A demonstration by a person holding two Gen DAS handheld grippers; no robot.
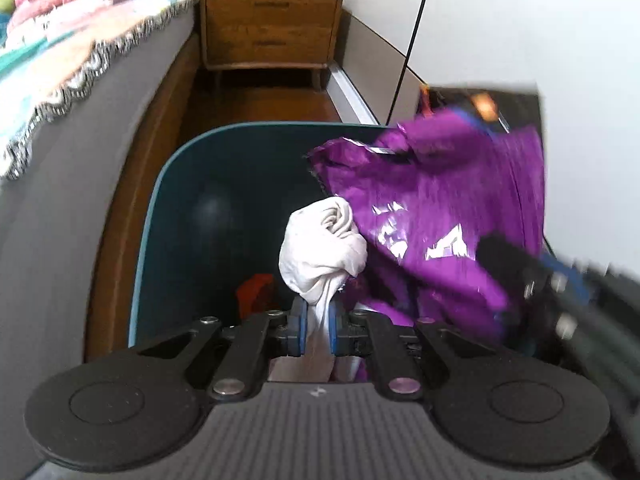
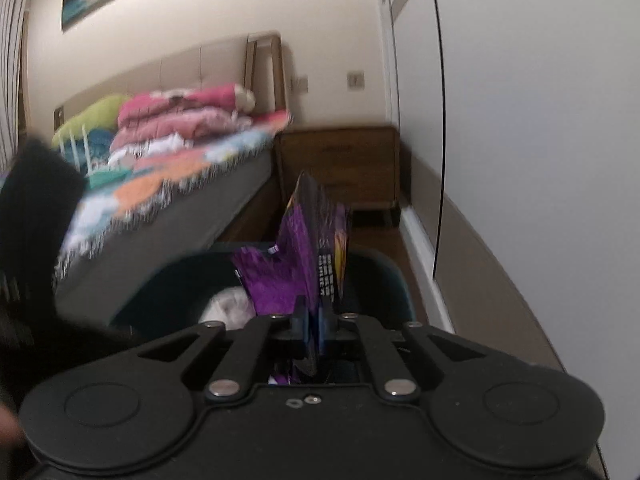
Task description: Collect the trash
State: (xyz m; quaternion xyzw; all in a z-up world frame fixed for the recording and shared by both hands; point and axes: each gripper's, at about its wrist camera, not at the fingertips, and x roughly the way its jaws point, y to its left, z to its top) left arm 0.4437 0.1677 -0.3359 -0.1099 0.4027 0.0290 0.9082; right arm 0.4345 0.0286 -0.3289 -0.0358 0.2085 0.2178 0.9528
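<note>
**Q:** While both tools hang over the bin, what's your left one doing?

**A:** My left gripper (image 1: 319,322) is clamped on a crumpled white tissue (image 1: 324,248); blue pads pinch its twisted tail, and the wad bulges out past the tips. It sits above the open mouth of the dark teal trash bin (image 1: 160,216). Something red (image 1: 256,288) lies inside the bin, too blurred to name.

**Q:** And the right?

**A:** My right gripper (image 2: 315,326) is closed on a purple foil snack bag (image 2: 296,264), which stands up edge-on between the pads. In the left wrist view the same bag (image 1: 432,208) spreads wide and shiny just beside the tissue, partly over the bin's rim. The bin's rim (image 2: 384,264) shows behind the bag in the right view, and the white tissue (image 2: 230,306) peeks in low at left.

**Q:** Surroundings?

**A:** The bin stands on a wooden floor (image 1: 256,104) between the bed (image 2: 168,208) and a white wardrobe (image 1: 520,32). A wooden nightstand (image 1: 272,26) is at the far end. Folded pink quilts (image 2: 180,120) are piled on the bed.
</note>
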